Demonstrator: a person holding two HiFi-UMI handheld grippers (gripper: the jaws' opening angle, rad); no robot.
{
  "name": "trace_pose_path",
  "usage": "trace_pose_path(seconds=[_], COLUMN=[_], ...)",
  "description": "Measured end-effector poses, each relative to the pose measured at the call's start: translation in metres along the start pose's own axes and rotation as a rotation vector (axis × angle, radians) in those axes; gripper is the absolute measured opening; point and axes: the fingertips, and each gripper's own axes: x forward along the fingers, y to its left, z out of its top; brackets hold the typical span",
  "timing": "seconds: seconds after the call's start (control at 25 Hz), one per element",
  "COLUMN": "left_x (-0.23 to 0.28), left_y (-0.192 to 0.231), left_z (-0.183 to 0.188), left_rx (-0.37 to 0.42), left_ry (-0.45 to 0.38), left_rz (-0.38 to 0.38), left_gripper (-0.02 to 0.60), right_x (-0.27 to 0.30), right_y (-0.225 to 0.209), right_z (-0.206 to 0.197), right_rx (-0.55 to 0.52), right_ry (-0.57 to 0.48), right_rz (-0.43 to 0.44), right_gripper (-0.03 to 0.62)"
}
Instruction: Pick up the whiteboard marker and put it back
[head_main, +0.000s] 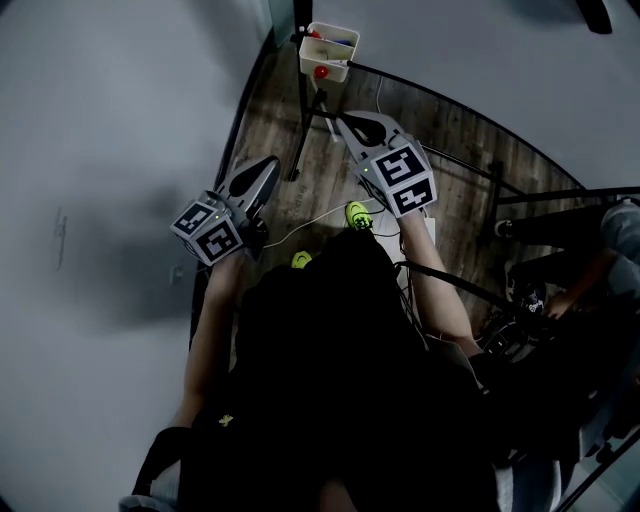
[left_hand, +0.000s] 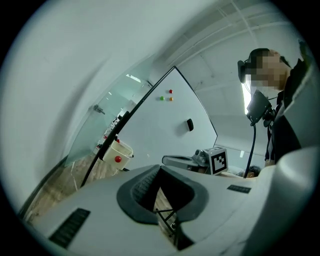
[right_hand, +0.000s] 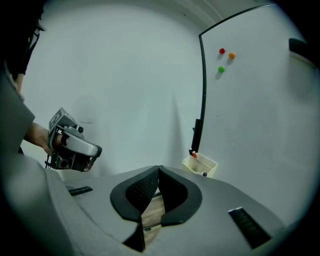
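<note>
Cream tub (right_hand: 196, 169) at the edge of the whiteboard (right_hand: 260, 110) held the marker (right_hand: 194, 155) — left gripper (left_hand: 159, 168) and right gripper (right_hand: 159, 168) both clenched empty, well short of it, so one needed opening before dipping straight in.

**Tally: 2 Grippers, 1 Whiteboard, 3 Magnets**

2 grippers show: the left gripper (head_main: 266, 163) and the right gripper (head_main: 341, 119). Each bears 1 marker cube, so 2 in all: the left cube (head_main: 208, 228) and the right cube (head_main: 405, 180).

1 whiteboard (right_hand: 260, 115) carries 3 round magnets: 1 red magnet (right_hand: 222, 51), 1 orange magnet (right_hand: 231, 55) and 1 green magnet (right_hand: 220, 69). It also carries 1 black block (left_hand: 189, 124).

1 cream bin (head_main: 340, 68) has 1 red dot (head_main: 321, 72) on its front. Inside it are 1 red item (head_main: 315, 36) and 1 blue item (head_main: 340, 42); any further count inside cannot be told.

2 yellow-green shoes appear, 1 larger shoe (head_main: 357, 213) and 1 smaller shoe (head_main: 300, 260).
</note>
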Motion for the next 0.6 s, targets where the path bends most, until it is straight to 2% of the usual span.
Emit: trace_pose_path(seconds=[0.36, 0.6], left_x=[-0.04, -0.041], left_y=[-0.024, -0.038], left_z=[-0.014, -0.028], left_rx=[0.005, -0.03], left_ry=[0.034, 0.055], left_rz=[-0.092, -0.146], left_gripper=[0.015, 0.015], right_x=[-0.03, -0.053], right_y=[0.069, 0.089], right_z=[-0.011, -0.024], right_rx=[0.087, 0.123], right_ry=[0.012, 0.039], right_rz=[-0.028, -0.05], right_gripper=[0.011, 0.011])
